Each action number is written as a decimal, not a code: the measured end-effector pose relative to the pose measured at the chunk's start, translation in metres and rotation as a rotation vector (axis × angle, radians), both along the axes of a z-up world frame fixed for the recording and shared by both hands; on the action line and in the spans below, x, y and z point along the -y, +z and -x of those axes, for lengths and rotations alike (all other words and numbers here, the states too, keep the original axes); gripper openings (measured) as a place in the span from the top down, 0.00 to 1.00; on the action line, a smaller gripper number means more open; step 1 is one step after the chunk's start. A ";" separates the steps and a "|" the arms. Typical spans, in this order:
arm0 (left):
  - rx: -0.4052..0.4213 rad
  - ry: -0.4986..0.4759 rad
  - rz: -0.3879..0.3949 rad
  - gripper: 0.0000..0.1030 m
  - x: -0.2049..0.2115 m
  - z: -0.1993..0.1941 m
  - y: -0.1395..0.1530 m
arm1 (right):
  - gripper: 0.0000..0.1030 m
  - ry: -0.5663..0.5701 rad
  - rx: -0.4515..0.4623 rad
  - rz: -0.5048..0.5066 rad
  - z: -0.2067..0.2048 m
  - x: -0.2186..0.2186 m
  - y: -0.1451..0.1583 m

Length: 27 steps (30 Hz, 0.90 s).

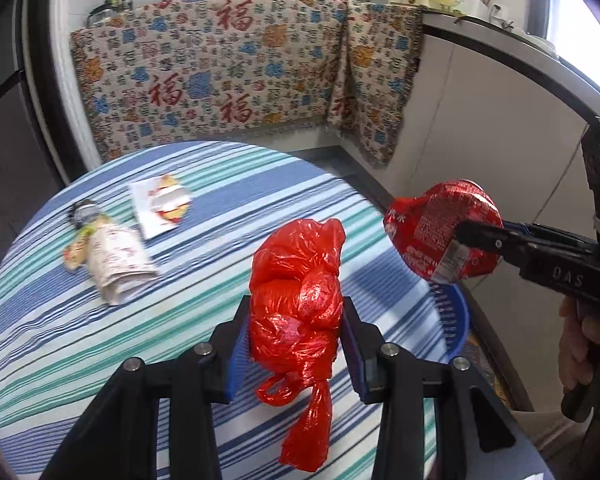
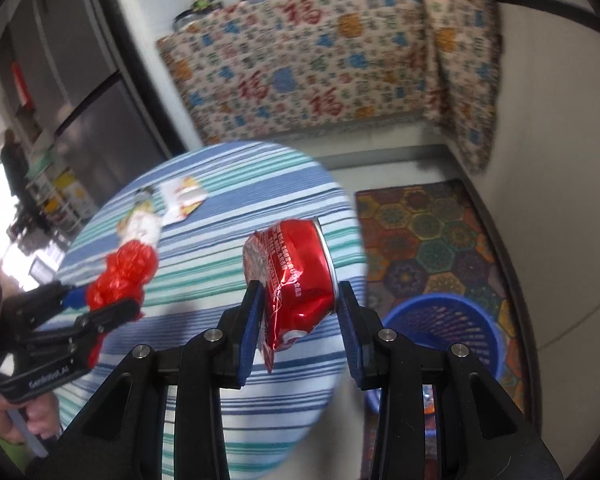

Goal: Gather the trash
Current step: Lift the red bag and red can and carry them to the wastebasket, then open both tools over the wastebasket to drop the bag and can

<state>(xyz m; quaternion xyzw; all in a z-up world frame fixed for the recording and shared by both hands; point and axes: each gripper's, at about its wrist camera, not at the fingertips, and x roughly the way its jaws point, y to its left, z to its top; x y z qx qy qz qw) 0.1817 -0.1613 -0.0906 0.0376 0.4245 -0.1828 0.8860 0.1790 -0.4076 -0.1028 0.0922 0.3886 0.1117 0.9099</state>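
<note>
Left gripper [image 1: 296, 344] clamps red bag [image 1: 300, 280], upright; right gripper [image 2: 300, 332] clamps crushed can [image 2: 296, 280].

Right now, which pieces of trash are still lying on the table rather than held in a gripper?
Two: the crumpled paper wrapper and the flat torn packet beside it. The red bag and crushed can are gripped.

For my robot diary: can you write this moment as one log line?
left gripper: holds red bag | right gripper: holds crushed can | blue basket: below right
</note>
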 end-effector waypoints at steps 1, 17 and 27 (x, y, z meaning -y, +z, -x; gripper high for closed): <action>-0.007 -0.019 0.014 0.60 0.012 -0.001 -0.001 | 0.64 -0.028 -0.002 -0.002 0.002 0.013 0.000; -0.155 -0.268 0.133 0.60 0.193 -0.013 -0.056 | 0.64 -0.354 -0.176 0.069 0.006 0.167 -0.054; -0.192 -0.296 0.142 0.43 0.236 -0.041 -0.099 | 0.56 -0.401 -0.215 -0.019 -0.005 0.204 -0.086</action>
